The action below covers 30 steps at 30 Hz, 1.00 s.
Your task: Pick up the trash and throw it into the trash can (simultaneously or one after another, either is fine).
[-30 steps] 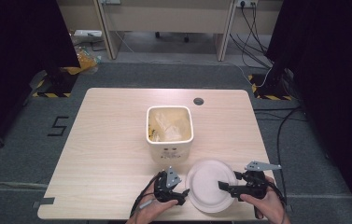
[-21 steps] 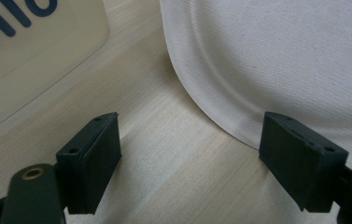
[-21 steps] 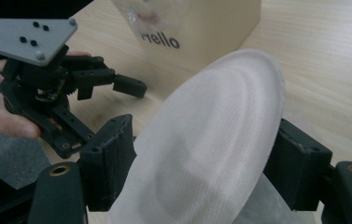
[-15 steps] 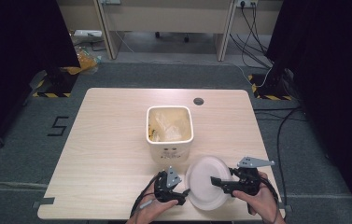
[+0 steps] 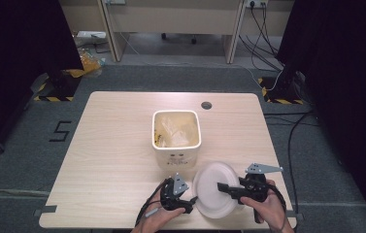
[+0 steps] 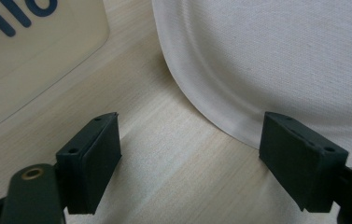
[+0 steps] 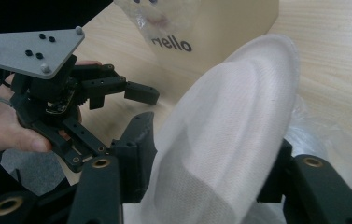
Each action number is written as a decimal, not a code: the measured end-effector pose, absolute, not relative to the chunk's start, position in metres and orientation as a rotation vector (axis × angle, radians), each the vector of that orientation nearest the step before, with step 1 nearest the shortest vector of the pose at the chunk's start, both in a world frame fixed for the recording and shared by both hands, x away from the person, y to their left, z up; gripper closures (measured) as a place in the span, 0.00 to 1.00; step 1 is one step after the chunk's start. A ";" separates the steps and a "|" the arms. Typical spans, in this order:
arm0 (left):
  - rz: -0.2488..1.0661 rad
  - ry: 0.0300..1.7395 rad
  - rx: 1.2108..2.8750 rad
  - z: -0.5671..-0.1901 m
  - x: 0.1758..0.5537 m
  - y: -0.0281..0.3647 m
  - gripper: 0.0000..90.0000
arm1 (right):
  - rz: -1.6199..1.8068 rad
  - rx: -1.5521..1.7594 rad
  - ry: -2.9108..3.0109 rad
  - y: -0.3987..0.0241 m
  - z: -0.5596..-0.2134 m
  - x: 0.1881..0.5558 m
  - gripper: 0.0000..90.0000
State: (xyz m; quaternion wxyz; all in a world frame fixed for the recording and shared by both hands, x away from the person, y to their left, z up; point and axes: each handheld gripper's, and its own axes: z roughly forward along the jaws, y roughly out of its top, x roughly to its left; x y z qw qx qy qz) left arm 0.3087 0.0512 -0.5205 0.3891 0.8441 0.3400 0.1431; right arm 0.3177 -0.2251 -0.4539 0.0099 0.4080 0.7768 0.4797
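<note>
Since a second ago, the right gripper (image 5: 229,187) has been closing its jaws around the white, finely textured paper plate (image 5: 215,187), now tilted off the table's (image 5: 112,145) front edge; left gripper (image 5: 186,204) gapes wide beside it.

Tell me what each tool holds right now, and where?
Right tool has closed around the white paper plate at its near rim. Left tool stands open beside the plate, holding nothing.
</note>
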 end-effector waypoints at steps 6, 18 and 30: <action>0.364 0.864 2.147 -0.520 0.309 0.051 0.22 | 1.527 1.287 2.394 -0.232 -0.449 0.317 0.59; 0.363 0.864 2.147 -0.520 0.309 0.051 0.22 | 1.640 1.287 2.377 -0.237 -0.449 0.316 0.77; 0.289 0.805 2.107 -0.502 0.300 0.072 0.23 | 1.831 1.277 2.315 -0.245 -0.439 0.315 0.89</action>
